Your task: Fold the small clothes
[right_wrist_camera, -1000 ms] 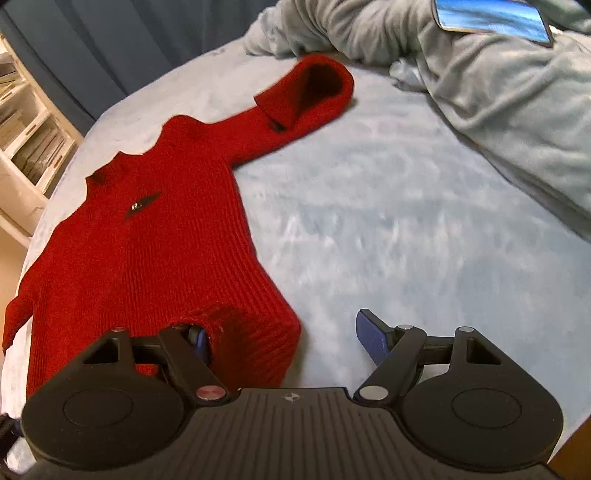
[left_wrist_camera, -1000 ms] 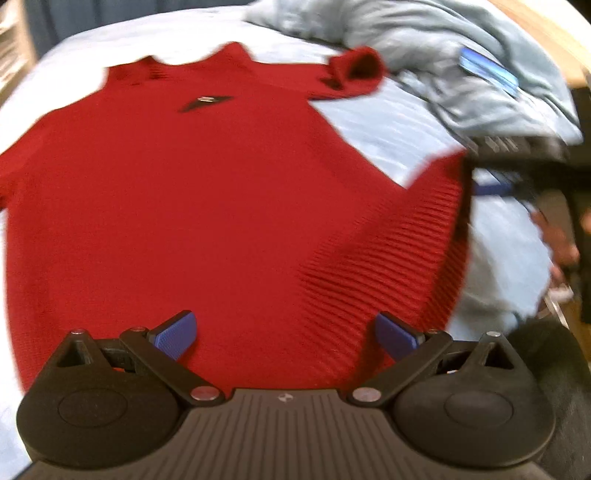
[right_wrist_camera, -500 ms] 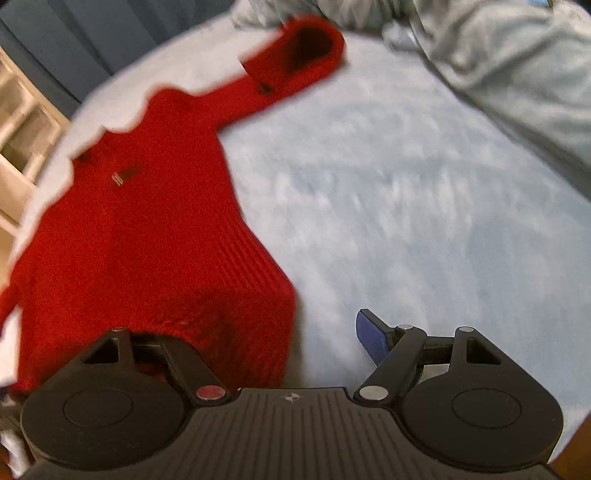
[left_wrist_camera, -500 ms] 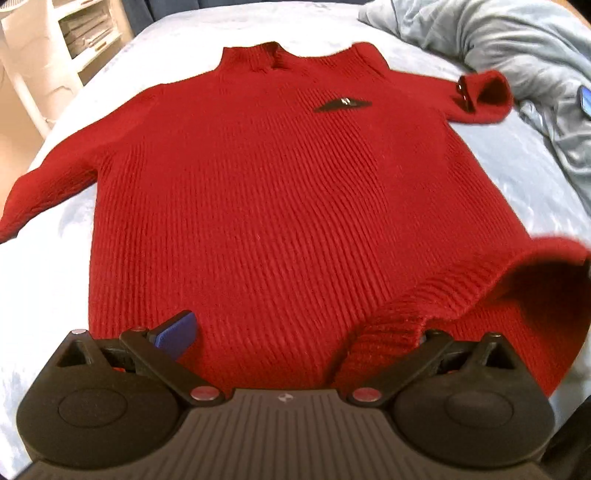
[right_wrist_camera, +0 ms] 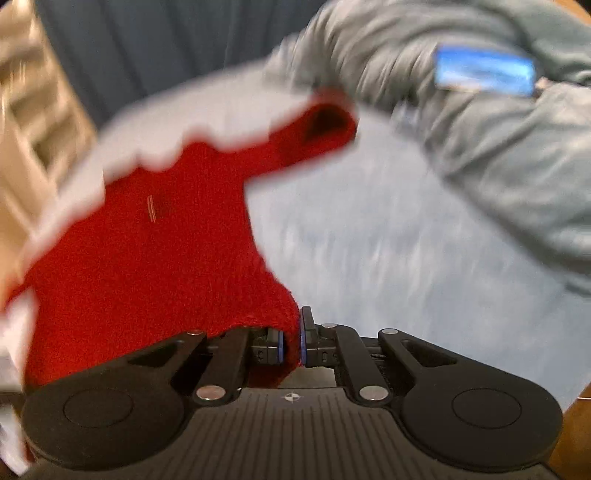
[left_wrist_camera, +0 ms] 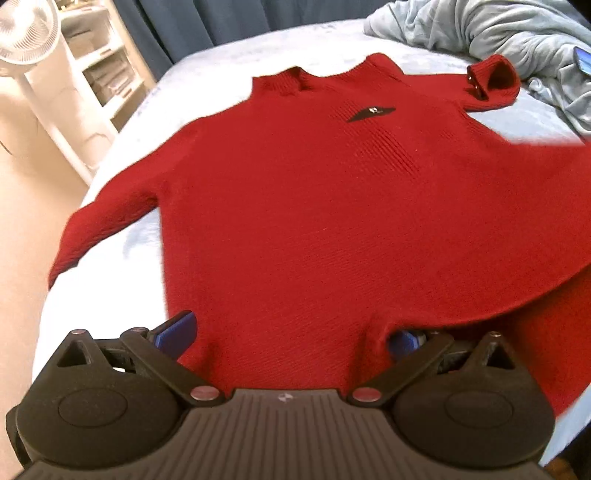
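Note:
A red knit sweater (left_wrist_camera: 325,206) lies front up on a pale blue bed, sleeves spread, collar at the far end. My left gripper (left_wrist_camera: 288,334) is open at the bottom hem, with hem fabric lying between its blue pads (left_wrist_camera: 177,328); the right pad is partly covered by cloth. My right gripper (right_wrist_camera: 291,341) is shut on the sweater's (right_wrist_camera: 147,266) bottom right hem corner, which is lifted off the bed. The right wrist view is motion blurred.
A rumpled grey-blue blanket (left_wrist_camera: 498,33) lies at the far right of the bed (left_wrist_camera: 517,122), with a phone (right_wrist_camera: 484,72) on it. A white fan (left_wrist_camera: 29,33) and shelves (left_wrist_camera: 103,66) stand on the floor to the left. Dark curtains hang behind.
My right gripper has shut on the hem corner and lifted it. My left gripper moved left along the hem, and more cloth now lies between its open fingers.

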{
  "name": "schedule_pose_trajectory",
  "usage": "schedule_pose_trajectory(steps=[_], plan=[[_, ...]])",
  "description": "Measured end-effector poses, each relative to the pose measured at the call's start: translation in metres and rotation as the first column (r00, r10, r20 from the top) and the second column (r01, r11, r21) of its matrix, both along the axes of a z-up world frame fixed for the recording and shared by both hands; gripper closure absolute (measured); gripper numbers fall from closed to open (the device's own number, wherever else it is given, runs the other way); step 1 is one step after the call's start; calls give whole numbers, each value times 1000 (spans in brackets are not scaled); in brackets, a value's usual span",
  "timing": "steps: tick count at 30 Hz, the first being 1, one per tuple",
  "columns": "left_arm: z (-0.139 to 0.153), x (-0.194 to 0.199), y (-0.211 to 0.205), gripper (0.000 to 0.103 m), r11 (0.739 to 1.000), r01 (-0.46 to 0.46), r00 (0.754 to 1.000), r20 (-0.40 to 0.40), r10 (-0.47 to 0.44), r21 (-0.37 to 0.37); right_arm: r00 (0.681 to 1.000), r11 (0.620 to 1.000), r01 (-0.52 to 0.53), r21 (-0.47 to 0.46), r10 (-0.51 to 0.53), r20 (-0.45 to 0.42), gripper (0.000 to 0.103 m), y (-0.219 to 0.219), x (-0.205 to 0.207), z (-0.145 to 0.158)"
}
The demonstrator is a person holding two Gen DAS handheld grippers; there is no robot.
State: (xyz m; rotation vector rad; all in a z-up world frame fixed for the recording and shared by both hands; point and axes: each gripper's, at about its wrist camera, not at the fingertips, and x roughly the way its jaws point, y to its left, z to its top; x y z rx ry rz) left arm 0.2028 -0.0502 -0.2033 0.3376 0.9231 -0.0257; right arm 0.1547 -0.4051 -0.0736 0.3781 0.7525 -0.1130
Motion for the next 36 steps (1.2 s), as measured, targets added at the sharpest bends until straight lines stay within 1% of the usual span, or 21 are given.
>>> schedule_pose_trajectory(steps=[2,3,6,7,9,12,17,19,21,22,23,25,26,27,28,29,30,32,34,35,36], plan=[[4,-9,8,0,998,-31,999,9,30,62,997,999,33,6,-34,68,95,-14,2,26],[4,-14,14,0,996,-48,999,17,46,77,996,999,42,22,-44,84,95,-20,4,34],[-3,-20,35,0,993,-90,996,-17,92,79,993,995,75,59,-80,91,95,-33,13,41],[-8,-21,42,0,990,-110,993,-33,113,90,993,995,84,54,-88,84,95,-34,17,39],[-16,-26,54,0,989,-124,991,-47,128,85,993,994,97,49,-99,56,95,-35,23,30],[-23,-36,62,0,988,-125,990,-62,130,87,991,988,131,80,-132,-3,95,-40,23,10],[-26,-64,74,0,992,-117,986,-112,121,47,978,973,197,120,-187,-92,95,-51,14,-21],[-23,-70,78,0,992,-113,989,-95,117,51,975,968,208,136,-196,-100,95,-54,11,-26],[-12,-72,83,0,989,-131,989,-59,135,62,977,969,207,131,-197,-84,95,-53,9,-22],[-4,-74,87,0,986,-148,988,-23,150,74,978,970,204,130,-196,-72,95,-52,8,-18],[8,-75,93,0,981,-173,985,32,170,89,979,972,201,125,-195,-58,95,-51,8,-13],[25,-77,106,0,974,-215,972,118,205,73,982,974,189,121,-186,-37,95,-50,11,-6],[26,-76,109,0,970,-232,966,133,221,75,982,976,187,113,-185,-32,95,-49,12,-3],[22,-75,112,0,968,-238,967,108,229,78,982,976,189,107,-187,-30,95,-47,13,-3],[13,-73,117,0,966,-248,968,51,245,72,980,974,200,108,-198,-32,95,-47,14,-3],[2,-71,122,0,961,-270,962,-14,271,52,976,970,215,113,-212,-41,95,-48,16,-5],[-9,-71,126,0,953,-302,950,-71,303,30,972,965,232,123,-228,-50,95,-50,17,-7],[-21,-74,134,0,940,-341,932,-141,334,-22,966,956,255,143,-248,-67,95,-55,18,-10],[-21,-77,140,0,939,-343,932,-136,337,-22,962,949,270,164,-260,-80,95,-61,19,-13],[-19,-76,141,0,940,-342,933,-117,340,4,961,946,275,174,-264,-86,95,-64,20,-13],[-15,-75,141,0,937,-348,934,-81,349,32,960,944,277,181,-265,-90,95,-65,20,-14]])
